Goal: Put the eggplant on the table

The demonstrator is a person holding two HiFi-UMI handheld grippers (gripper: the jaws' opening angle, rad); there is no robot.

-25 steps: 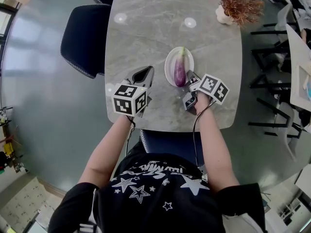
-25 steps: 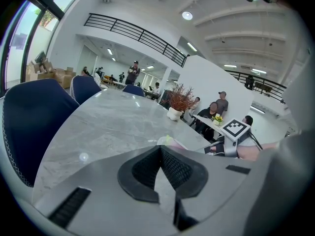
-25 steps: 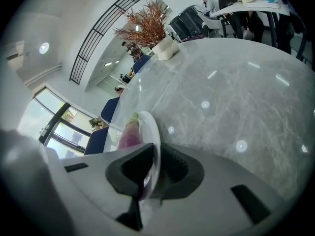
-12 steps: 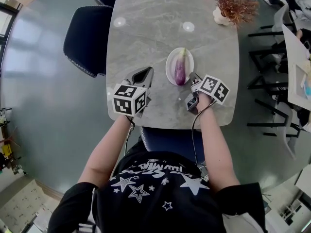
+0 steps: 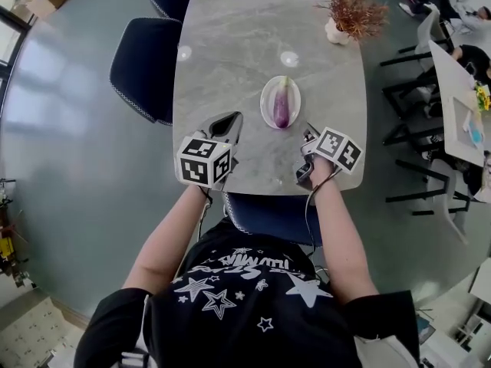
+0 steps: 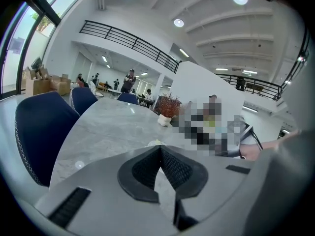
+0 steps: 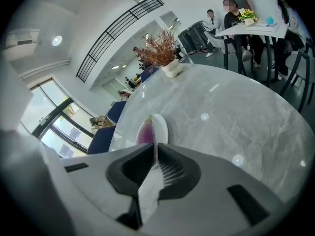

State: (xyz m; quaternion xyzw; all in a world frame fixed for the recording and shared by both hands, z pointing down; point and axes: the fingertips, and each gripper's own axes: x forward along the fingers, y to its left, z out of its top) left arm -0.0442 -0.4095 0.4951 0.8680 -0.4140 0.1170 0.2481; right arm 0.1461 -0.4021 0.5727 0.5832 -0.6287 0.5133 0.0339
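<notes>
A purple eggplant with a green stem lies on a small white plate in the middle of the grey marble table. My right gripper hovers near the table's front edge, just right of and short of the plate, shut with nothing in it. In the right gripper view the eggplant and plate show just beyond the gripper. The left gripper is left of the plate, also shut and empty. In the left gripper view only the plate's rim peeks over the gripper.
A potted dried plant stands at the table's far right. Dark blue chairs line the left side, and one chair is tucked under the near edge. Other tables, chairs and people are off to the right.
Both grippers have drawn back a little toward the table's near edge, so the right one is farther from the plate. The eggplant stays on the plate.
</notes>
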